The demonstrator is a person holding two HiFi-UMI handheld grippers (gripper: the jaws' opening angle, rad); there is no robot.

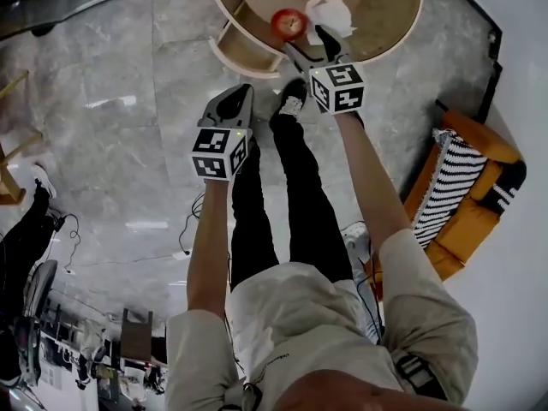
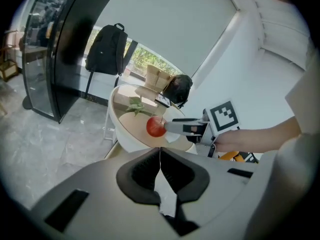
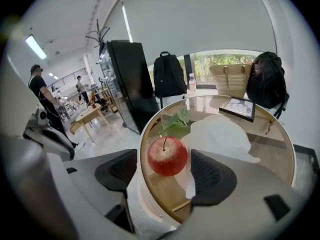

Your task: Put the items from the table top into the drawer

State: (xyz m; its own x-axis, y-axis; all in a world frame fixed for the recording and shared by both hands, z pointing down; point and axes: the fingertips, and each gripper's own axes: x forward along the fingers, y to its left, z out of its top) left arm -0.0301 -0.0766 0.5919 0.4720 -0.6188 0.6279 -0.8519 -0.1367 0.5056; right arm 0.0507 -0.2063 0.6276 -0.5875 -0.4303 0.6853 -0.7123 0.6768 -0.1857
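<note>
Right gripper (image 1: pixel 310 48), jaws apart about apple (image 3: pixel 167 156) at worktop's (image 3: pixel 270 151) near edge; left gripper (image 2: pixel 160 156), jaws together. Risk: a glancing jaw rolls apple off.

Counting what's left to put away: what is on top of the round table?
A red apple, a white napkin, green leaves and a framed picture are on it. Anything under the napkin is covered.

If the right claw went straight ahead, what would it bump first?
Probably the red apple on the round table; it lines up between the open jaws of the right claw.
</note>
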